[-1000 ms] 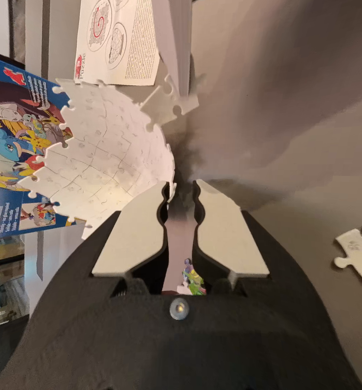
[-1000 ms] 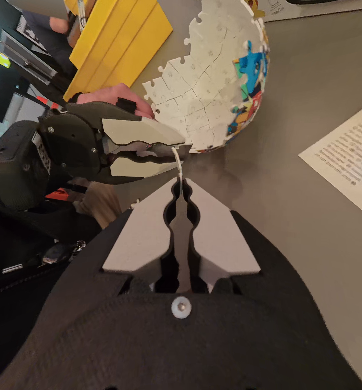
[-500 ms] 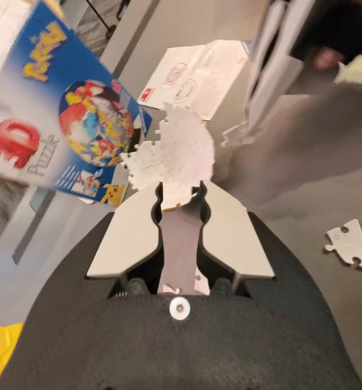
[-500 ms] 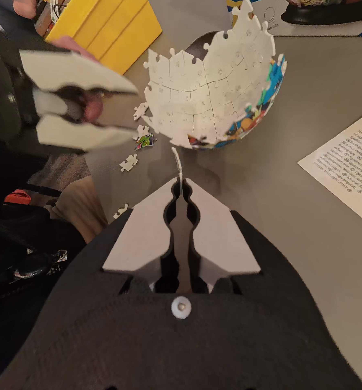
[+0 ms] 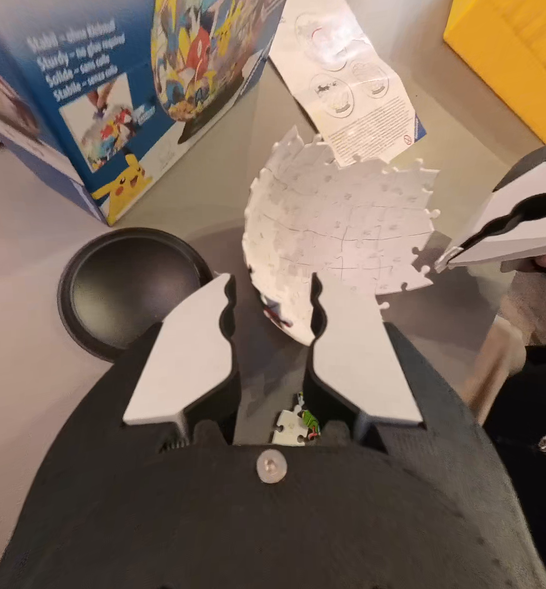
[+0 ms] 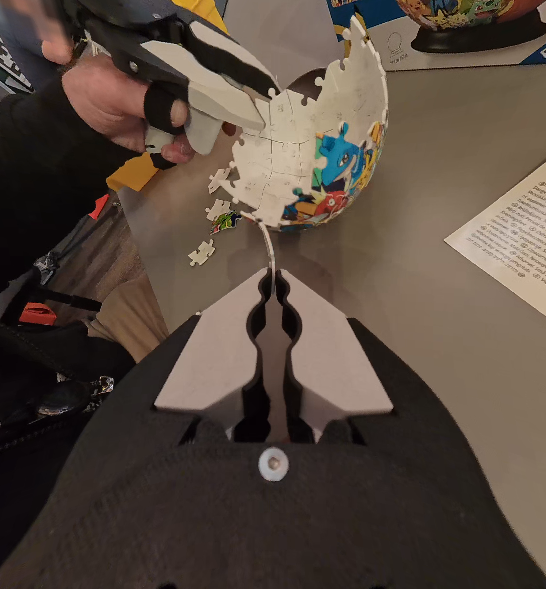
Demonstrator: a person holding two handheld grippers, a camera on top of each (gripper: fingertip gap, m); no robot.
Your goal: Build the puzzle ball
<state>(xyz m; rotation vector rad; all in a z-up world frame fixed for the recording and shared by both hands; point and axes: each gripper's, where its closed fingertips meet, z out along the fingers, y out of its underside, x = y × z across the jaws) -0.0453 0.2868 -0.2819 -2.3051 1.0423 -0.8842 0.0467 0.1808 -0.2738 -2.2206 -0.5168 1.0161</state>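
Note:
The half-built puzzle ball is a white-inside shell lying on the grey table, with its coloured outside showing in the right wrist view. My left gripper is open, its jaws on either side of the shell's near rim; it also shows in the right wrist view. My right gripper is shut on a white puzzle piece seen edge on, whose far end meets the shell's lower rim. In the left wrist view the right gripper holds that piece against the rim.
A black round stand sits left of the ball. The blue puzzle box, an instruction sheet and a yellow box lie behind. Loose pieces lie near the table's edge. A second printed sheet is on the right.
My left gripper let go, swung away, came back to the ball's upper rim and opened wider. The ball tipped more upright. My right gripper kept its piece and brought it to the rim.

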